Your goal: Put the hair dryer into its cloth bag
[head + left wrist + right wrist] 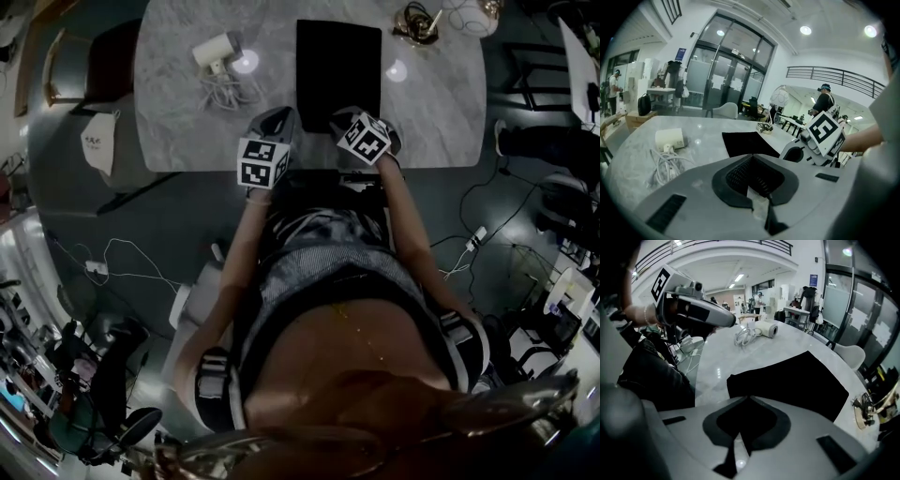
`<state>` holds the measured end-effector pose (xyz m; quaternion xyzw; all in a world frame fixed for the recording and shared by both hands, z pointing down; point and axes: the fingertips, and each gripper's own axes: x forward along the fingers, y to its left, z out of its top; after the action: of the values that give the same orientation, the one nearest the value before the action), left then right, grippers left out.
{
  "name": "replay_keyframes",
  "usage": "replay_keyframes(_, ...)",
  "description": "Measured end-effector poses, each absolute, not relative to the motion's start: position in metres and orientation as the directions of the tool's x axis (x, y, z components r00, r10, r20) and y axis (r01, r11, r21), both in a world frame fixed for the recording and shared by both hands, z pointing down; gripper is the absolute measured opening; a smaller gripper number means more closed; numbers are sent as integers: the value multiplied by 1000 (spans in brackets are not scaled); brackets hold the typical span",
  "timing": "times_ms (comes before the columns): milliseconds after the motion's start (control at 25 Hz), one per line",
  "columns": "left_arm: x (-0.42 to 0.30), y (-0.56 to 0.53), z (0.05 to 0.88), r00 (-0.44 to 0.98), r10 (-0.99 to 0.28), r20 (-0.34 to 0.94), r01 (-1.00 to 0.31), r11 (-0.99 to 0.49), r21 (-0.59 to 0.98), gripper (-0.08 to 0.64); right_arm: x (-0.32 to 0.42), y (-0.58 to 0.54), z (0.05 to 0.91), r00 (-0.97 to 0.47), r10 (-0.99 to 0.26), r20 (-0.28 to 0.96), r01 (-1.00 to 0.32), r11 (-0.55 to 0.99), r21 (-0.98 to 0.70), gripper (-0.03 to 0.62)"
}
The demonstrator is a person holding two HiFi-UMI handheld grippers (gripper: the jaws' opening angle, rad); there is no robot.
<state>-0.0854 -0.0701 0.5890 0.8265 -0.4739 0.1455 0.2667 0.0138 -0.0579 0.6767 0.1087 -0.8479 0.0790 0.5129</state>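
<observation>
A white hair dryer (216,52) lies at the table's far left, its white cord (230,91) bunched beside it. The black cloth bag (337,66) lies flat in the middle of the table. My right gripper (343,116) sits at the bag's near edge. In the right gripper view black cloth fills the gap between its closed jaws (740,430), so it is shut on the bag (797,380). My left gripper (285,114) hovers just left of the bag's near corner, shut with nothing visibly in it (757,187). The dryer (670,138) lies ahead of it to the left.
A coiled brass-coloured object (417,23) and a white cable lie at the table's far right. The marble table's (187,141) front edge runs just under both grippers. A wooden chair (80,66) stands left of the table, and cables trail over the dark floor.
</observation>
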Motion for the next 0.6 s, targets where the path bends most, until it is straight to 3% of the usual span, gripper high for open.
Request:
replay_keyframes(280,-52,-63,609,583,-574,575,-750,-652,110,11,6,-65,655,-473,-149,868,-279,960,12,69)
replay_keyframes(400,-33,-56,626,614,-474,631,-669,-737,98,144,2,-66,646,-485,-164,859,-292,956,18,69)
replay_keyframes(600,-22,-63,644,547,-456,702,-564,-821,-94,147,-3,-67,638,-486,-177,856,-289,957,34,69)
